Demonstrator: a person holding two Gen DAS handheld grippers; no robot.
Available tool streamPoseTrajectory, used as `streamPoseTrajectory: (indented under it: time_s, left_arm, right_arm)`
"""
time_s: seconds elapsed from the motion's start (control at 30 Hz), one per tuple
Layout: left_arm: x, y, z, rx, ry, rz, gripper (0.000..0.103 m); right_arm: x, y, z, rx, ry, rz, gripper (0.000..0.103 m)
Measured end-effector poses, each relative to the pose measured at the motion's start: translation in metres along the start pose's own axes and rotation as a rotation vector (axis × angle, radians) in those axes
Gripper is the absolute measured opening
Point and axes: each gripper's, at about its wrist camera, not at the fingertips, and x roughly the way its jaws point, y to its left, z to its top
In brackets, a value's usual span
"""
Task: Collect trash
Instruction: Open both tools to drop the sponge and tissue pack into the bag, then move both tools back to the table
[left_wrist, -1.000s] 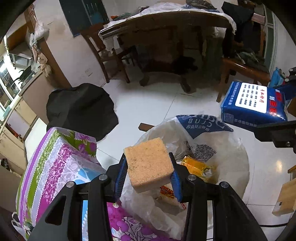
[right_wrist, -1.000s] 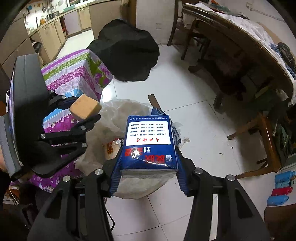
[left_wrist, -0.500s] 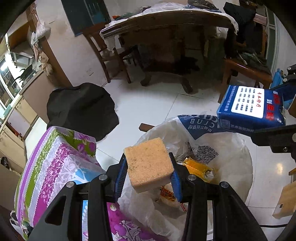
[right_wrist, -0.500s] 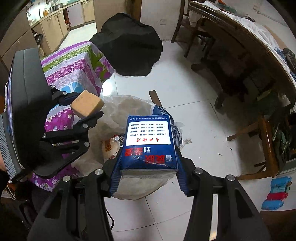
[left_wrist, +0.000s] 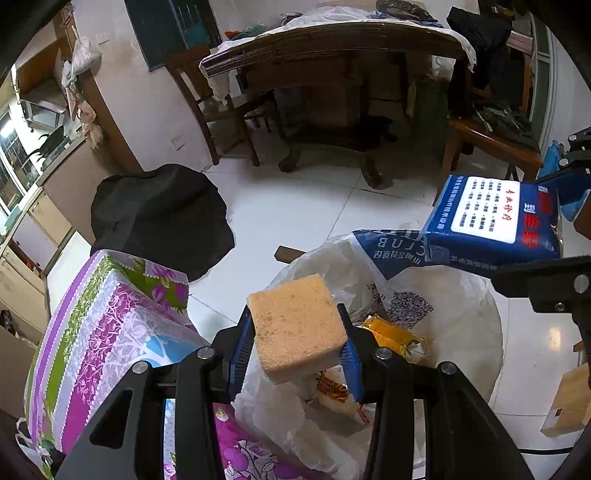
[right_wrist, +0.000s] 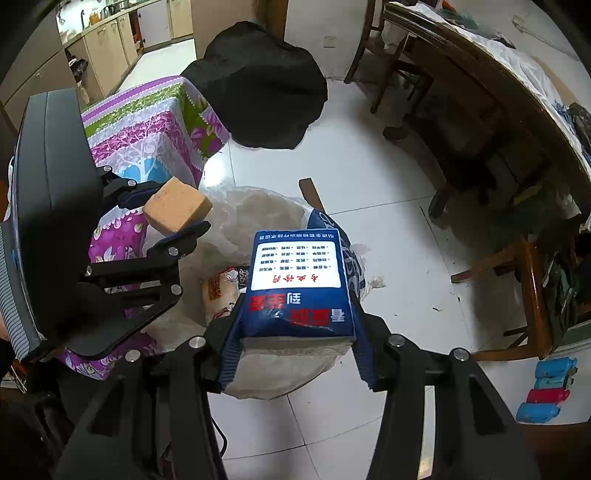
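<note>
Both held items sit a touch higher over the bag than a second ago, the blue packet drifting further out to the right side of the left wrist view. Nearest, the left gripper (left_wrist: 297, 350) is clamped on a tan, speckled square sponge block (left_wrist: 297, 326), its blue pads pressed to either side. The right gripper (right_wrist: 295, 343) pinches a blue plastic tissue packet with a white printed label (right_wrist: 297, 284), held flat above the bag's far rim. Just below both hangs the open white plastic trash bag (left_wrist: 458, 306), its mouth wide, with a yellow foil wrapper (left_wrist: 397, 338) and a red-and-white snack packet (right_wrist: 221, 291) lying inside. Beside the bag on the left stands a table draped in purple-and-green floral cloth (left_wrist: 110, 325). Beyond it a black rounded cover (left_wrist: 162, 218) sits on the white tiled floor (left_wrist: 295, 206). Farthest back, a dark wooden dining table (left_wrist: 332, 48) stands with wooden chairs around it.
</note>
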Motion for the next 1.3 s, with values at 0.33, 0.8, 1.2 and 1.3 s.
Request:
streamPoseTrajectory:
  time_s: [0.33,0.8,1.2,1.3]
  left_arm:
    - [0.000,0.000,0.000,-0.004,-0.003,-0.004,0.044]
    - [-0.001,-0.003,-0.003,0.001,-0.014,0.013,0.073]
    - [-0.009,0.018,-0.031,-0.075,-0.017,0.039,0.073]
    - [-0.019,0.034,-0.050,-0.111,-0.037,0.073,0.073]
  right_arm:
    - [0.003,0.001,0.001,-0.001,0.006,-0.008,0.049]
    - [0.006,0.005,-0.001,-0.012,-0.003,-0.010,0.059]
    - [0.017,0.012,-0.013,0.009,-0.008,-0.003,0.059]
    - [0.014,0.017,-0.017,0.029,-0.067,0.003,0.059]
